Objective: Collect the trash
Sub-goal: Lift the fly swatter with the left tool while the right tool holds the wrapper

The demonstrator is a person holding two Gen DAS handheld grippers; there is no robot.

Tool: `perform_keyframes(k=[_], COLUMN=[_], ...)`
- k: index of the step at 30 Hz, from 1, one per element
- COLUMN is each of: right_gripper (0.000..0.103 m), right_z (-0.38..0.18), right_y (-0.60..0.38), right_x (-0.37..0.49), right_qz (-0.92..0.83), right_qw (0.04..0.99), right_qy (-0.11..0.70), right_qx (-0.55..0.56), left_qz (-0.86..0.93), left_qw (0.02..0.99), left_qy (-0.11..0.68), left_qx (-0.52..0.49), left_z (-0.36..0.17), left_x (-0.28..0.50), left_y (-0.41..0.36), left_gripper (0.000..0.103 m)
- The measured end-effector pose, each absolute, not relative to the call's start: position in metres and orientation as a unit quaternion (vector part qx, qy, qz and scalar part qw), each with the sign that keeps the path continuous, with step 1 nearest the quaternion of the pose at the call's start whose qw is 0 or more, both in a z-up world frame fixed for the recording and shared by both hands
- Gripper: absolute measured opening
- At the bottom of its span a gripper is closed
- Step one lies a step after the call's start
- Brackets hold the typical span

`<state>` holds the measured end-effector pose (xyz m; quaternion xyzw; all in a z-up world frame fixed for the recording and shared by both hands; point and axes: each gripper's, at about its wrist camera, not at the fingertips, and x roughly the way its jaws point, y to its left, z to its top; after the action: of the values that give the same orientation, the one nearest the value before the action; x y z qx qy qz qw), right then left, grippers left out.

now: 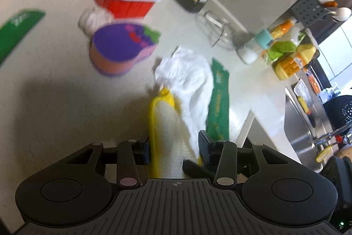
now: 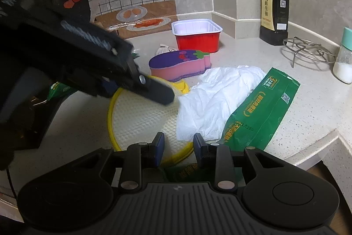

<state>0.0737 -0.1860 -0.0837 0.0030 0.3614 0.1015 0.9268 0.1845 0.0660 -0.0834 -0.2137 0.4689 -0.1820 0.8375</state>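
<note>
Fig. Kitchen counter [image 2: 308, 107] w/ scattered trash, two hand-held grippers at work.

Tools: L gripper [image 1: 176, 144] has its fingers partly spread around the yellow-rimmed mesh pad [image 1: 167, 124]; whether the pads actually press it cannot be told, since the left-wrist view is motion-blurred. In the right-wrist view the L gripper [image 2: 154, 91] reaches in from the left, over the pad's far edge. R gripper [image 2: 178, 147] is spread and holds nothing, hovering above the pad's near rim [image 2: 136, 120].

Trash: crumpled white tissue [image 2: 215, 100] lies on the counter, overlapping the mesh pad and touching the green snack wrapper [image 2: 261, 111] at its right. A second green wrapper [image 2: 58, 88] sits at far left, partly hidden by the L gripper.

Risks (judged): if the L gripper lifts the pad, the tissue resting on it may slide off or drag the wrapper toward the counter edge near the sink side. The two grippers are near each other above the pad, so they could collide. The thin, flat wrapper may slip from a pinch.

Containers: red tray w/ white lining [image 2: 197, 36] appears empty. Soy sauce bottle [image 2: 274, 8] is dark w/ liquid for most of its height. Shaker w/ teal cap [image 2: 344, 58] holds white grains. No bin visible.
</note>
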Motion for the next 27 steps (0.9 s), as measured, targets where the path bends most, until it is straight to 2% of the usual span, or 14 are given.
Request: perform_keyframes(k=[2, 3, 9, 10, 13, 15, 22, 24, 25, 26, 27], right_gripper=[0.029, 0.029, 0.029, 0.034, 0.06, 0.061, 0.061, 0.055, 0.047, 0.033, 0.029], right_z=[-0.084, -0.084, -0.057, -0.052, -0.049, -0.058, -0.08, -0.082, -0.081, -0.078, -0.075], right_y=[-0.185, -0.185, -0.193, -0.196, -0.207, -0.214, -0.218, -0.212, -0.21, -0.209, -0.209], right_x=[0.073, 0.073, 0.072, 0.072, 0.08, 0.089, 0.106, 0.108, 0.107, 0.105, 0.104], right_qz=[0.102, 0.102, 0.077, 0.062, -0.006, -0.03, -0.058, -0.052, -0.049, -0.046, -0.043], right_qw=[0.927, 0.927, 0.936, 0.939, 0.941, 0.932, 0.915, 0.915, 0.915, 0.917, 0.918], right_qy=[0.36, 0.36, 0.343, 0.338, 0.338, 0.36, 0.399, 0.401, 0.399, 0.395, 0.394], right_qx=[0.0, 0.0, -0.004, -0.005, -0.009, 0.004, 0.028, 0.018, 0.016, 0.016, 0.017], left_qz=[-0.175, -0.169, -0.175, -0.172, -0.161, -0.135, -0.108, -0.116, -0.12, -0.124, -0.127], left_qw=[0.837, 0.841, 0.846, 0.848, 0.852, 0.868, 0.892, 0.886, 0.885, 0.883, 0.882], left_qy=[0.471, 0.467, 0.435, 0.432, 0.423, 0.414, 0.4, 0.406, 0.407, 0.407, 0.406], left_qx=[-0.216, -0.217, -0.253, -0.255, -0.263, -0.239, -0.181, -0.19, -0.194, -0.199, -0.202], left_z=[-0.087, -0.087, -0.077, -0.076, -0.074, -0.068, -0.059, -0.063, -0.064, -0.065, -0.066], left_x=[0.184, 0.182, 0.167, 0.165, 0.157, 0.151, 0.144, 0.144, 0.143, 0.143, 0.143], left_y=[0.067, 0.07, 0.09, 0.092, 0.097, 0.099, 0.096, 0.094, 0.093, 0.093, 0.093], left_gripper=[0.035, 0.021, 0.019, 0.019, 0.019, 0.019, 0.019, 0.019, 0.019, 0.019, 0.018])
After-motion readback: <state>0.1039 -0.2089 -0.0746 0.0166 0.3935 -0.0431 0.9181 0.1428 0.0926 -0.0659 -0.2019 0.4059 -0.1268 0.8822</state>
